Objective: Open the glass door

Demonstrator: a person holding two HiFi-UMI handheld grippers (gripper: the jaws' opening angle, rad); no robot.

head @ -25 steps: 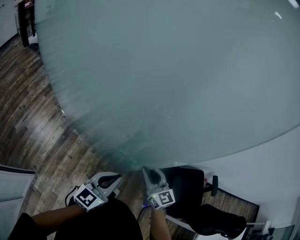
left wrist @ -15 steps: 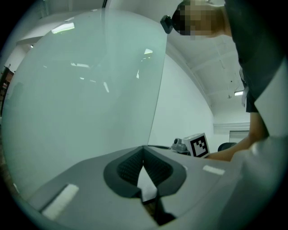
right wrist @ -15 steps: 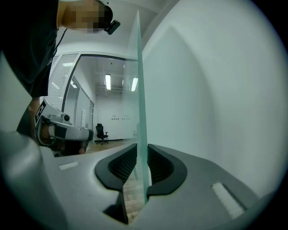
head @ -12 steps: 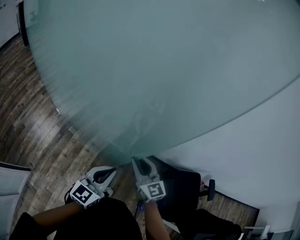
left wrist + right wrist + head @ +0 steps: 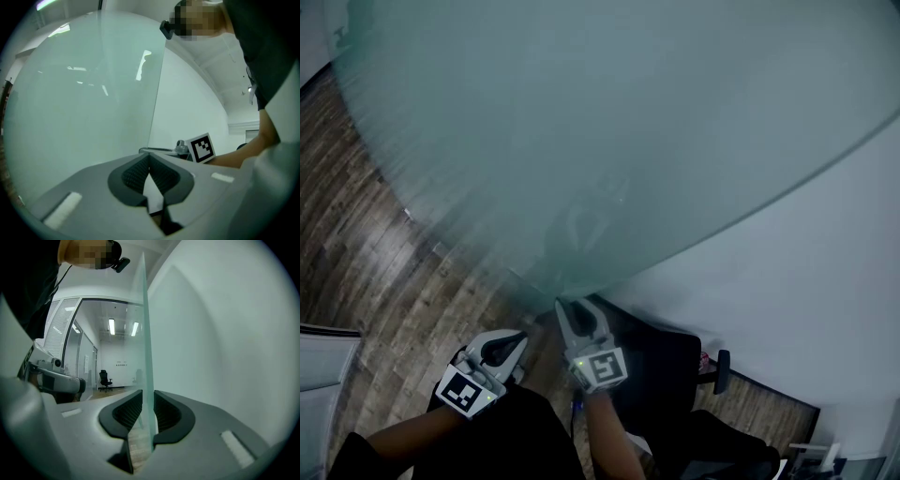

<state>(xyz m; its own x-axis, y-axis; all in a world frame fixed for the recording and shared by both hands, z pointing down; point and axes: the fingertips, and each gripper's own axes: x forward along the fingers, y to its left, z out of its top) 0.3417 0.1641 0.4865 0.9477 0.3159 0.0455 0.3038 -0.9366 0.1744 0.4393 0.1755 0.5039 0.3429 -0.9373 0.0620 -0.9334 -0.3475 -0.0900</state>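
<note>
Jaws of right gripper [image 5: 147, 409] clamp glass door [image 5: 628, 141] edge (left gripper [image 5: 150, 163] closed).

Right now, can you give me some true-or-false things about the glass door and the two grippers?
The right gripper pinches the edge of the glass door. True.
The left gripper is wide open. False: its jaws are shut together and hold nothing.
The floor is carpet. False: it is wooden boards.
A black chair is in the room. True.
</note>
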